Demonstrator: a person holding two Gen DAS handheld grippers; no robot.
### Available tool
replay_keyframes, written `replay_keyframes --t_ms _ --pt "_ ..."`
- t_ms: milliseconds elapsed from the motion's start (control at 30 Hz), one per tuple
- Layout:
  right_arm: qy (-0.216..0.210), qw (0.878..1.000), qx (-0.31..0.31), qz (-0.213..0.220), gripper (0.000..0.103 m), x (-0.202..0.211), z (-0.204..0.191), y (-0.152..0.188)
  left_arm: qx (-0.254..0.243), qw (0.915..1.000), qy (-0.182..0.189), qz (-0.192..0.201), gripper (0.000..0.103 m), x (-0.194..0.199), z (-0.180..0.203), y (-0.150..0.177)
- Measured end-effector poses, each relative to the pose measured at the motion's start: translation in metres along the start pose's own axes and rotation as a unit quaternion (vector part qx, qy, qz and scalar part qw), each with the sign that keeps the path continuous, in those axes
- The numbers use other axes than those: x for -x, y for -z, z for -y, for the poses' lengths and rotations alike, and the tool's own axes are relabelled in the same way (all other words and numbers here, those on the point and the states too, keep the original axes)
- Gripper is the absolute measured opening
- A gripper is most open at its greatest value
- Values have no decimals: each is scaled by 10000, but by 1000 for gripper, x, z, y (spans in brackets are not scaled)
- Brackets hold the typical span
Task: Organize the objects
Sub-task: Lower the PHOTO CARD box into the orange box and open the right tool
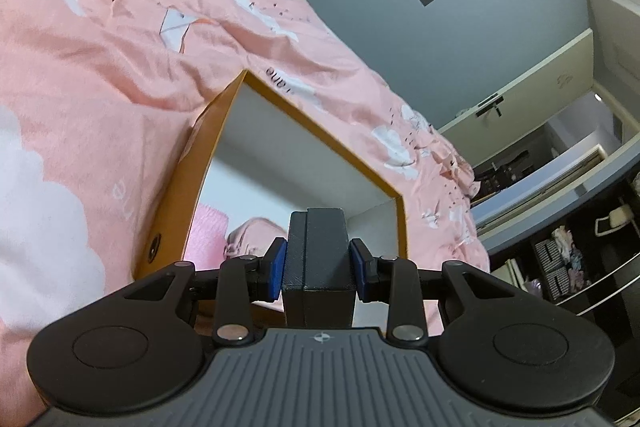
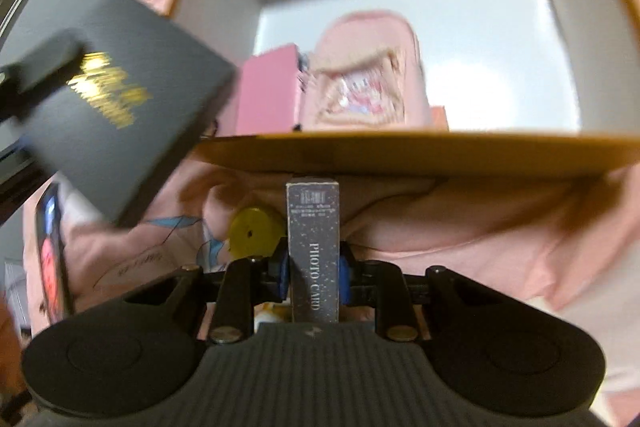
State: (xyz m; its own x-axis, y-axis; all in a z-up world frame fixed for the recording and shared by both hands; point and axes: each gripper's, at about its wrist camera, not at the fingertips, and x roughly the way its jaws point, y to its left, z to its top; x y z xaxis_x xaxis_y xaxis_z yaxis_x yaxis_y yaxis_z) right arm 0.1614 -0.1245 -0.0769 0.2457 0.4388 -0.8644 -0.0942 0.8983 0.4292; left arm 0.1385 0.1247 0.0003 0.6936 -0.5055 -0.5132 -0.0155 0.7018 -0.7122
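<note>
Bedcover (image 1: pixel 120 75): pink with white clouds, left of frame. Storage box (image 1: pixel 224 115): orange rim, white inside. Black box (image 2: pixel 120 115): gold lettering, upper left. Card box (image 2: pixel 314 247): dark speckled, white "PHOTO CARD" print. Disc (image 2: pixel 254 233): yellow. Gripper pads (image 1: pixel 278 271): blue.

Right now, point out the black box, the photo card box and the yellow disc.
black box (image 1: pixel 318 251), left wrist view, its top face.
photo card box (image 2: pixel 314 251), right wrist view, its lettered side.
yellow disc (image 2: pixel 252 233), right wrist view, its flat face.

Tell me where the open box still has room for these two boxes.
The open box has a bare white floor right of the pink pouch, up to its right wall. Its left corner is crowded: the pink booklet sits against the pouch.
</note>
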Motion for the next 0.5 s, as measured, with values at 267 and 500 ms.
replay_keyframes --t_ms 267,500 --pt "47 9974 482 526 24 102 -7 -25 9 9999 120 88 38 -15 17 -23" --pt "723 9939 184 806 24 105 32 -84 -6 9999 12 -123 38 -64 30 -24"
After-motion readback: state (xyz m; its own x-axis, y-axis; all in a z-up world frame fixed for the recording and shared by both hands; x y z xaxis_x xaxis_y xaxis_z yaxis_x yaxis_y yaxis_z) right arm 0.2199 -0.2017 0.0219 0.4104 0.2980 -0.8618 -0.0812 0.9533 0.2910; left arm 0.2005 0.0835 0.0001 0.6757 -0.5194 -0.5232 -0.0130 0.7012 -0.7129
